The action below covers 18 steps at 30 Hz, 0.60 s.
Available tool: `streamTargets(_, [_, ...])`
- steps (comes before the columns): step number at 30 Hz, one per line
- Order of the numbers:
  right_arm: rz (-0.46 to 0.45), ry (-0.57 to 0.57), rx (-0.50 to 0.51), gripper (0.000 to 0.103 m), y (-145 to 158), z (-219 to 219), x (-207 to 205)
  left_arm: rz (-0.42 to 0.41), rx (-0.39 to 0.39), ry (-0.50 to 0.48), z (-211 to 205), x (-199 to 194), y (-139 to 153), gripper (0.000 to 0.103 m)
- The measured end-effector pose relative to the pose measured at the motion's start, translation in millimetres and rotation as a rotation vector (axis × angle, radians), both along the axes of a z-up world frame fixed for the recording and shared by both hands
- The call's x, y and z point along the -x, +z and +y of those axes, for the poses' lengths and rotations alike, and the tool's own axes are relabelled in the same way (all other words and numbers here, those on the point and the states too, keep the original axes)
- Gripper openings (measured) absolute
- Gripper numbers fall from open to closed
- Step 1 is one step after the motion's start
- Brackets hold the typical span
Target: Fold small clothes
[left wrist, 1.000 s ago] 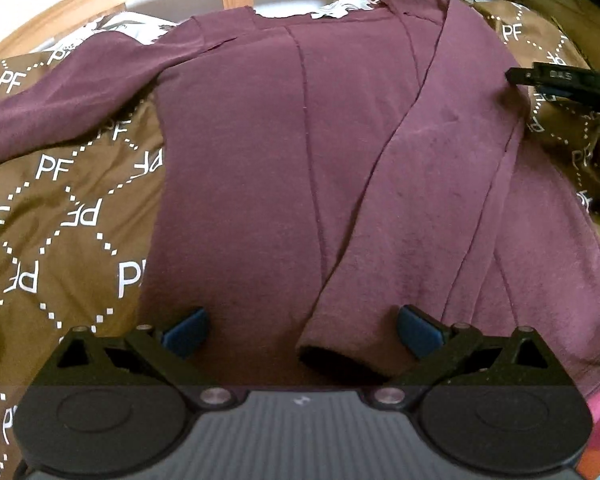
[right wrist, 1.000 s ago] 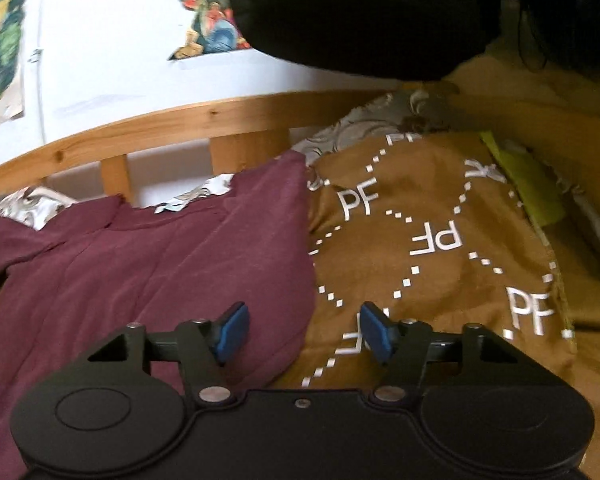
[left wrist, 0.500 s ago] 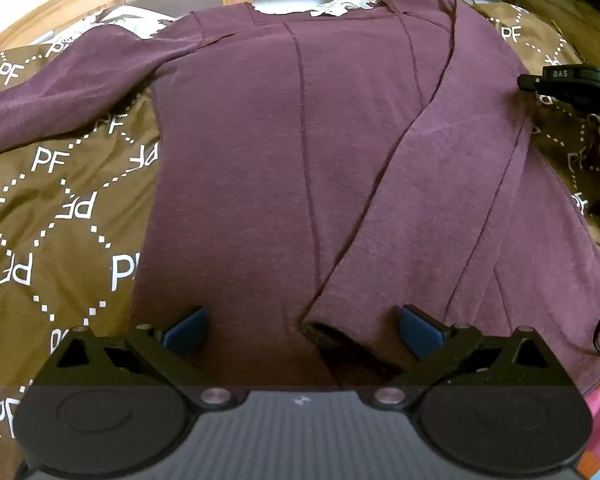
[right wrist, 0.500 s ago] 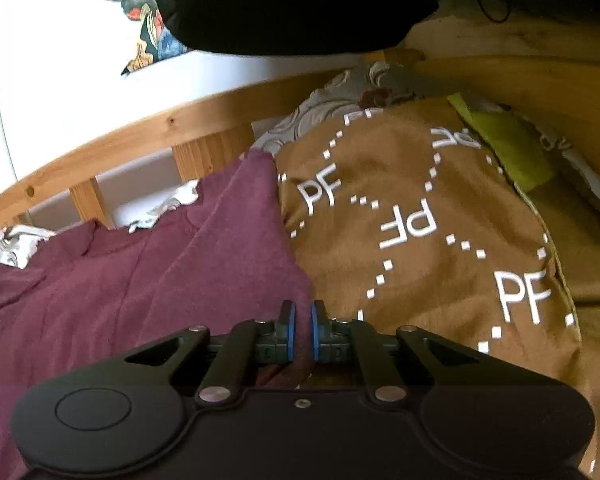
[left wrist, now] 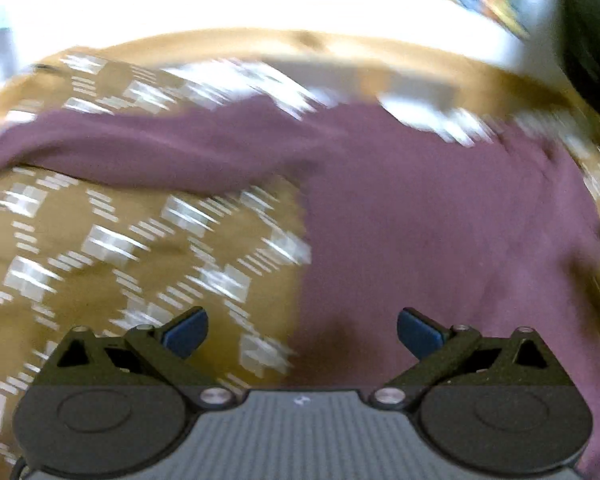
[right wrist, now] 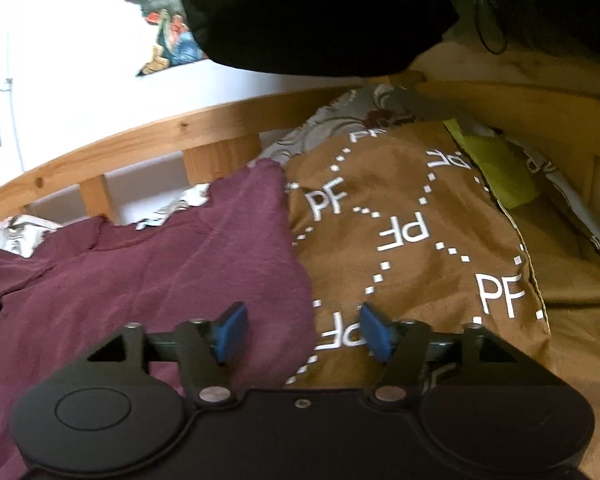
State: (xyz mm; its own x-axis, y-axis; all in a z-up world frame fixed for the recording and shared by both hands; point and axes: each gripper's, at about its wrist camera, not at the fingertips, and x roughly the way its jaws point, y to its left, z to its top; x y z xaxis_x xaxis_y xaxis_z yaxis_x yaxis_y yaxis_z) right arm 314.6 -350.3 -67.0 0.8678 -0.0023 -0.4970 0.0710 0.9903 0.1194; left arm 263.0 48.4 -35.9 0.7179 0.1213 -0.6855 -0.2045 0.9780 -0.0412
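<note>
The maroon top (right wrist: pixel 148 276) lies flat on the brown bedspread (right wrist: pixel 412 200). The left claw (left wrist: pixel 302 332) is spread over its left edge, gripping nothing. The right claw (right wrist: pixel 302 330) is spread above its right edge, empty.

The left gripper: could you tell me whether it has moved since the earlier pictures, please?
Yes. The left gripper has swung left: the maroon sweater now sits right of centre, with more brown blanket ahead.

Brown "PF" blanket (right wrist: pixel 412 208) over bed; wooden bed rail (right wrist: pixel 148 136) behind; patterned pillow (right wrist: pixel 352 116); lime cloth (right wrist: pixel 496 172); wall poster (right wrist: pixel 168 36).
</note>
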Motion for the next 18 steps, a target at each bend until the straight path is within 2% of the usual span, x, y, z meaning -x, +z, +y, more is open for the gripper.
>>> streamTargets(4, [-0.024, 0.051, -0.014, 0.095, 10.2, 13.2, 17.3, -0.102, -0.067, 0.238, 61.7, -0.1, 33.6, 0.102])
streamTargets(6, [-0.033, 0.085, -0.005, 0.098, 15.8, 24.4, 24.6, -0.143, -0.098, 0.345, 92.5, 4.1, 46.7, 0.102])
streamTargets(8, [-0.036, 0.125, 0.011, 0.1, 21.3, 37.4, 32.0, -0.165, -0.113, 0.388, 121.8, 8.2, 55.5, 0.102])
streamTargets(10, [-0.037, 0.155, 0.02, 0.102, 26.8, 51.2, 39.4, -0.177, -0.136, 0.371, 150.2, 13.1, 61.1, 0.102])
streamTargets(13, [-0.037, 0.213, 0.025, 0.102, 35.8, 74.5, 51.6, -0.201, -0.23, 0.318, 187.2, 20.8, 60.6, 0.102])
streamTargets(18, [-0.056, 0.332, 0.066, 0.102, 41.1, 106.2, 70.3, -0.12, -0.387, 0.178, 217.8, 12.9, 55.3, 0.102])
